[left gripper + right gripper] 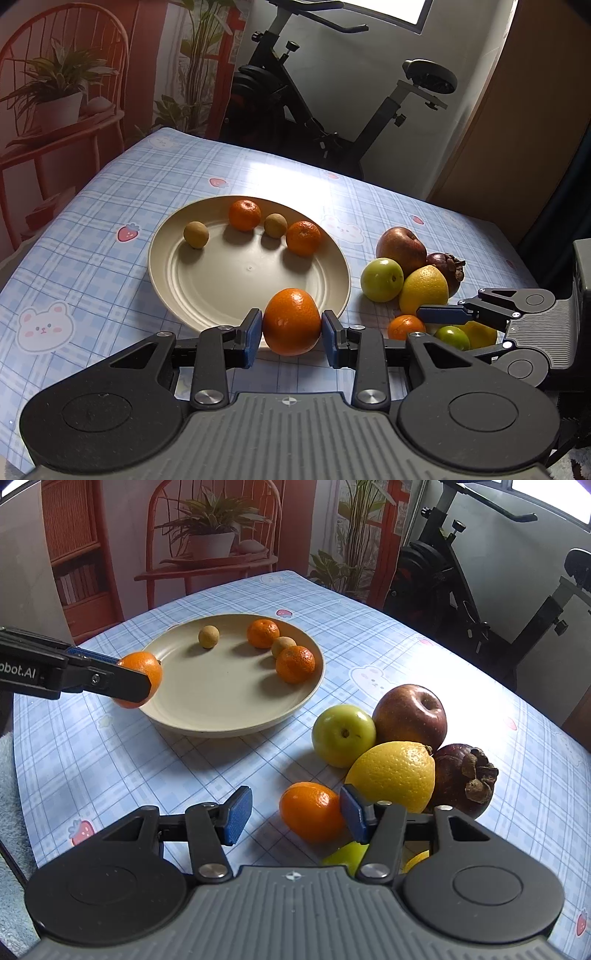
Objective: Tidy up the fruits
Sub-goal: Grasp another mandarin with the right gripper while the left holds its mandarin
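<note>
While my left claw [291, 326] clenches a tangerine [291, 321] at the near rim of the cream plate [207, 291], my right claw [293, 818] stands released: its right pad lies against a second tangerine [310, 810] on the checked tablecloth [184, 768], and its left pad is apart from it. Two tangerines and two small brown fruits lie on the plate's far side. Right of the plate cluster a green apple [343, 734], a red apple [410, 714], a lemon [395, 773] and a mangosteen [465, 775].
</note>
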`<state>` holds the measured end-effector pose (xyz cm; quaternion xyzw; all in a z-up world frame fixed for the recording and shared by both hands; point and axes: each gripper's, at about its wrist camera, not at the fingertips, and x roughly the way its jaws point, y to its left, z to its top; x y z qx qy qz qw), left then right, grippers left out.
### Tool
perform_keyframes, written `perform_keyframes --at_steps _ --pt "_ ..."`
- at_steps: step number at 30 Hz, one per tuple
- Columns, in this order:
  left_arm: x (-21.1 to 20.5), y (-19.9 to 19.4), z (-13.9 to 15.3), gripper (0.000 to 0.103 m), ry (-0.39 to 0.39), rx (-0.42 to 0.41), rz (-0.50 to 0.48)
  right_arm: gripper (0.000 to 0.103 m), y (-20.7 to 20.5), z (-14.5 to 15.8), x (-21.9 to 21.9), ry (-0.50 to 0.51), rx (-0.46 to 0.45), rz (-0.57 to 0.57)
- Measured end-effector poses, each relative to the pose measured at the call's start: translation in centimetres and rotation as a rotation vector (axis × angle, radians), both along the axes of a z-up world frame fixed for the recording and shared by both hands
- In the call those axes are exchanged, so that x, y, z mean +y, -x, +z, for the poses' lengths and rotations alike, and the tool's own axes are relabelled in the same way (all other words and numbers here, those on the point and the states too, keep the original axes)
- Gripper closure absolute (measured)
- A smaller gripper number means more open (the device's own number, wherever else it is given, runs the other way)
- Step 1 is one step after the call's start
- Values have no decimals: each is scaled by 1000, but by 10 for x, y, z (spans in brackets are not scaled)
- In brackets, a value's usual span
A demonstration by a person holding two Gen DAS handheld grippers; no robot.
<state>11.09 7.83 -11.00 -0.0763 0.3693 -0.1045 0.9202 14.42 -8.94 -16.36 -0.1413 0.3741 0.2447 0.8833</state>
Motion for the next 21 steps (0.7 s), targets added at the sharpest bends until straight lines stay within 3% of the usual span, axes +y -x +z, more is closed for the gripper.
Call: perform_keyframes --at_steps 6,11,14,17,21 --pt "0 0 -1 66 1 2 -4 47 9 -9 15 125 -78 42" --pt "1 -1 -2 66 6 6 -2 63 11 -13 18 179 -131 36" --pt "1 -1 -2 66 7 6 -2 64 10 -14 18 183 -136 44" --pt "2 -1 -3 66 7 7 -2 64 10 -13 16 159 -130 40" --pt "1 -1 -4 66 8 9 -1 64 8 -6 7 17 -53 29"
